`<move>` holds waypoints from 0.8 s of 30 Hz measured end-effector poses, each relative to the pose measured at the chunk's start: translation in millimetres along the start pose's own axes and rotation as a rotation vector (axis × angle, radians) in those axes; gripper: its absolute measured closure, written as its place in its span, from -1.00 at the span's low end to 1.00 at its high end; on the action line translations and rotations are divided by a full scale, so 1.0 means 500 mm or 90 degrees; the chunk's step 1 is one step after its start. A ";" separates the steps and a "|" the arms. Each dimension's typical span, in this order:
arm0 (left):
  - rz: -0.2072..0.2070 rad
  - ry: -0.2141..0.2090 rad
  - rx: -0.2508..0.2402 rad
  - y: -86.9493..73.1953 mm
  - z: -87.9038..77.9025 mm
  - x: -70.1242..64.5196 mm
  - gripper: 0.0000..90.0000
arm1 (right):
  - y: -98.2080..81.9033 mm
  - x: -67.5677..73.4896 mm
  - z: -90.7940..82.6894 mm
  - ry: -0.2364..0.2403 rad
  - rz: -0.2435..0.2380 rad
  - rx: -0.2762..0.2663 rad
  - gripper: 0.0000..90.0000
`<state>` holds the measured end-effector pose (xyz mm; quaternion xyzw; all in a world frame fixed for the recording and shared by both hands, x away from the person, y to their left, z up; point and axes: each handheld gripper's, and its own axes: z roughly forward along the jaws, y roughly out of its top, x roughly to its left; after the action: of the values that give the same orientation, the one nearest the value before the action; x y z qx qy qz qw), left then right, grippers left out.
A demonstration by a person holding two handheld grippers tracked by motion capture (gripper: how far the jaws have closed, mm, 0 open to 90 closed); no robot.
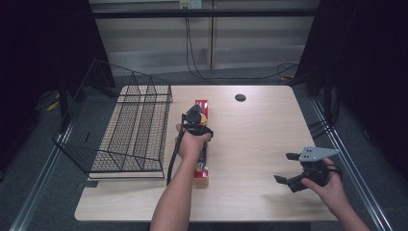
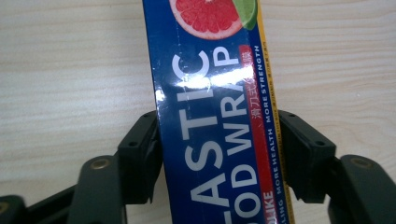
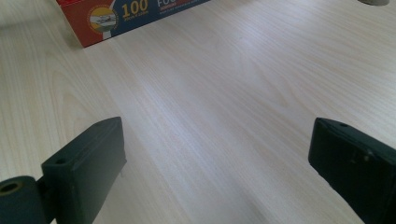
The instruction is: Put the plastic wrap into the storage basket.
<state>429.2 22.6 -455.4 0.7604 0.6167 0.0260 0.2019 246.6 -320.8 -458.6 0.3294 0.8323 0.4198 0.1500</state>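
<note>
Long glossy cardboard box of plastic food wrap, blue and red print, lies flat mid-table beside a black wire basket. Table is pale matte wood grain with a dark round hole; grey carpet and cables behind. Left gripper straddles the box, jaws pressed on both long sides. Right gripper hovers near the right edge, jaws wide apart, holding nothing.

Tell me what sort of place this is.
Probably a lab or recording station, not a home: a bare table ringed by dark curtains, loose cables on the carpet behind it, and hand-held grippers working on a wrap box.
</note>
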 end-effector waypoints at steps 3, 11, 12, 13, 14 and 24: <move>0.013 0.024 0.015 0.004 -0.009 -0.005 -0.06 | 0.000 0.000 0.000 0.001 0.001 0.000 -0.92; 0.066 0.008 0.046 0.007 -0.040 -0.022 -0.01 | 0.001 0.000 -0.002 0.000 0.000 -0.004 -0.92; 0.069 0.007 0.048 0.009 -0.048 -0.022 -0.01 | 0.001 0.001 -0.002 0.001 -0.001 -0.004 -0.92; 0.065 0.002 0.048 0.011 -0.055 -0.021 -0.01 | 0.001 0.001 -0.002 0.003 -0.001 -0.005 -0.92; 0.066 -0.004 0.052 0.015 -0.068 -0.019 -0.01 | 0.001 0.001 -0.003 0.002 0.000 -0.005 -0.92; 0.062 -0.005 0.051 0.028 -0.130 -0.011 -0.01 | 0.002 0.002 0.001 0.005 -0.005 -0.004 -0.92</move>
<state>422.4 33.0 -390.0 0.7973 0.5786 0.0082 0.1720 246.4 -319.3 -457.9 0.3242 0.8329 0.4229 0.1492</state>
